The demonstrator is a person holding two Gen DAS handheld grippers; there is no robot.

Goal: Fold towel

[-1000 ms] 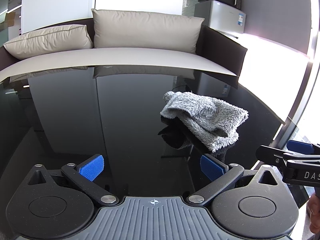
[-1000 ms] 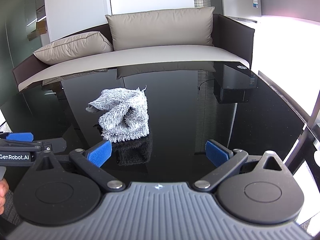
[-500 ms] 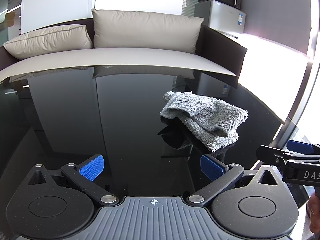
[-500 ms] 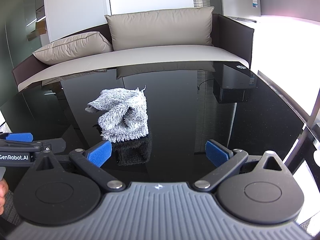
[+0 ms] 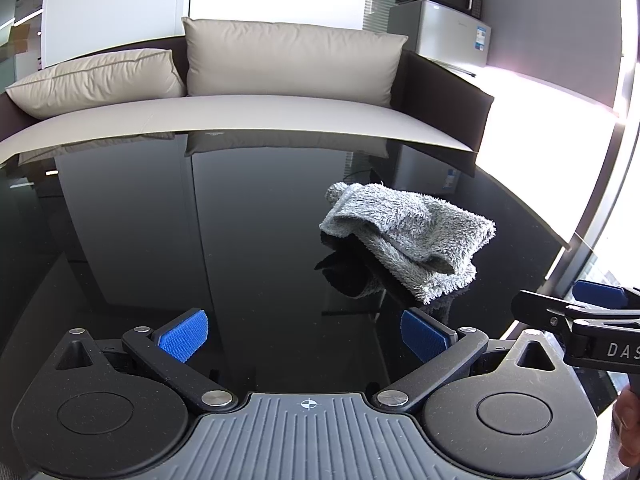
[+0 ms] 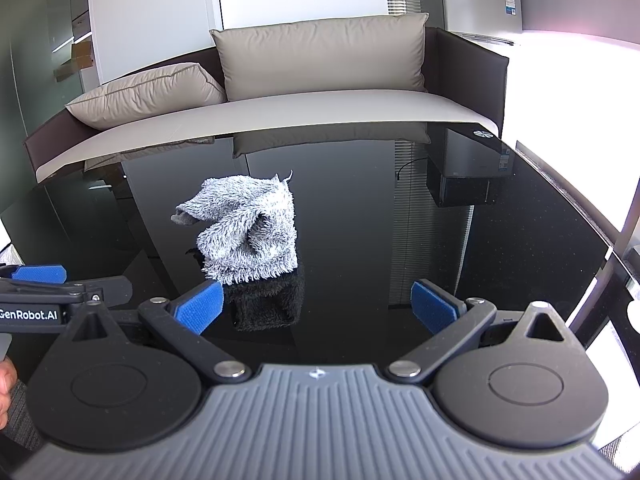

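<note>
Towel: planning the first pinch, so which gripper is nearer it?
Right, slightly. The right gripper has the towel just ahead, toward its left finger; the left gripper has it ahead, off right.

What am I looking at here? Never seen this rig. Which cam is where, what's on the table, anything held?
There is no robot arm: a person carries a handheld two-finger gripper in each hand, and each gripper has a fisheye camera looking forward along its blue-padded jaws. One picture comes from the left gripper, the other from the right gripper. Each camera also catches the other gripper at the edge of its frame, so they sit side by side at the near edge of the table.

On the glossy black table lies one thing, a crumpled grey towel, which sits between the two views. Its dark reflection shows underneath it. Behind the table is a sofa with beige cushions.

Nothing is held. Both sets of jaws stand wide open and short of the towel.
</note>
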